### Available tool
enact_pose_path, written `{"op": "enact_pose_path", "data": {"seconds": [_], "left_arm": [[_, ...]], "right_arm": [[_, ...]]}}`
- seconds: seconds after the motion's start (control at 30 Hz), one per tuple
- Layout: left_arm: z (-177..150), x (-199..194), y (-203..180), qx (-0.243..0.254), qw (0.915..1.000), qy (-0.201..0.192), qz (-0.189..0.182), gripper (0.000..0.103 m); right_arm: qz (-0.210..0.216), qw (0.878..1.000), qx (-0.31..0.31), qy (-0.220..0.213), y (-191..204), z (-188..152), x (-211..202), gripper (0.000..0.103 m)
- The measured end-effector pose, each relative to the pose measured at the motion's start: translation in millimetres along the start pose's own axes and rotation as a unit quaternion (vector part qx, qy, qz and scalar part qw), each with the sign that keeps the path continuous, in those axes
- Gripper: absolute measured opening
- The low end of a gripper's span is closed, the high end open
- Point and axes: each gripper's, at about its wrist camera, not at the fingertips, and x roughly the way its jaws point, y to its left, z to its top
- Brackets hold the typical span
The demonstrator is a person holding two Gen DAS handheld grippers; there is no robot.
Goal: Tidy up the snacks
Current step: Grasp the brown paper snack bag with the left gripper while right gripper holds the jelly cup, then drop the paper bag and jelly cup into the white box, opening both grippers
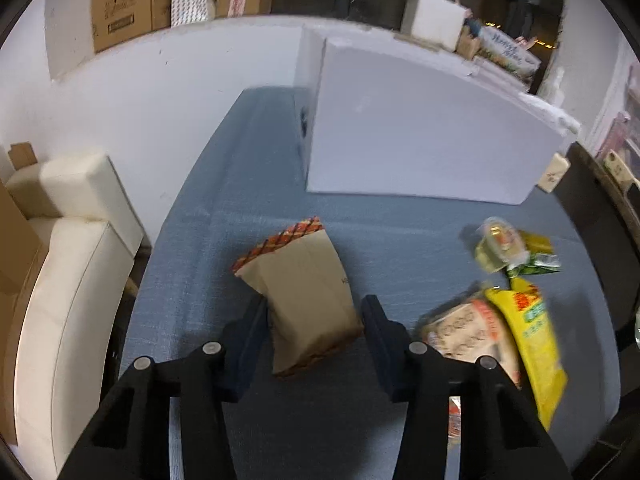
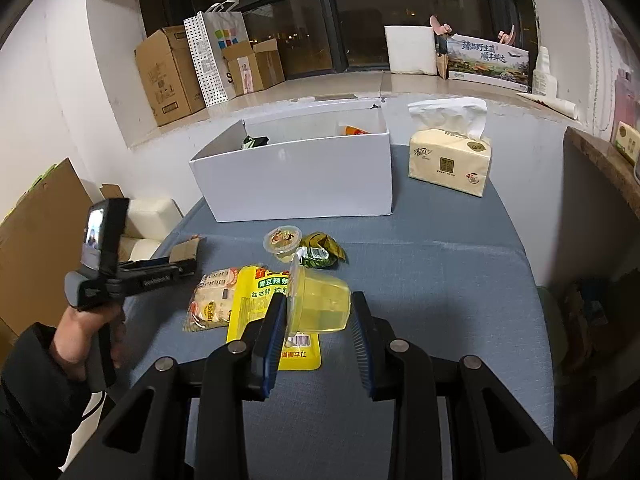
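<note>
L gripper point(image 1: 314, 320) is closing on the brown paper snack bag point(image 1: 302, 292), which is lying on the blue tablecloth point(image 1: 224, 184) in front of the white box point(image 1: 420, 136). Both pads look to be touching the bag's sides near its lower half, so it's reading as pinched, tho how firmly is hard to tell. R gripper point(image 2: 318, 316) is squeezing a yellow jelly cup point(image 2: 320, 300), tipped on its side w/ the film lid facing left, held above the yellow snack packet point(image 2: 260, 304). Other snacks are sitting btwn that gripper and the box: a small sealed cup point(image 2: 282, 240), a green wrapped pack point(image 2: 322, 252), a pale biscuit pack point(image 2: 212, 300). A few items are already showing inside the box. Tissue pack point(image 2: 450, 160) is standing beside it. Handling guess: the paper bag is prob light, soft and crushable, so it's wanting a gentle pinch across the middle, not the folded plaid top. The jelly cup looks semi-stiff and smooth plastic, likely slippery; gripping across the body below the rim is looking safest, since hard pressure could be buckling it or popping the lid.
</note>
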Motion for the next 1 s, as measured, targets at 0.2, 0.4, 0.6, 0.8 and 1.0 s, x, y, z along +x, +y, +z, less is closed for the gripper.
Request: {"op": "enact_pose_path", "data": {"seconds": [0.2, 0.4, 0.6, 0.8, 1.0], "left_arm": [[6, -31, -7, 0.007, 0.9990, -0.032, -0.030, 0.053], [31, -70, -28, 0.032, 0.9947, -0.073, -0.064, 0.053], [76, -89, -42, 0.057, 0.9875, -0.109, -0.098, 0.053], [127, -101, -59, 0.088, 0.9806, -0.142, -0.102, 0.053], [183, -76, -68, 0.089, 0.9792, -0.138, -0.120, 0.053]], "right_arm": [[0.006, 1.000, -0.005, 0.001, 4, 1, 2, 0.034], [0.030, 1.000, 0.007, 0.004, 2, 18, 11, 0.034], [0.035, 0.999, 0.010, -0.019, 1, 62, 17, 0.035], [0.030, 0.999, 0.003, -0.044, -5, 121, 28, 0.035], [0.028, 0.999, 0.001, -0.045, -15, 182, 66, 0.035]]}}
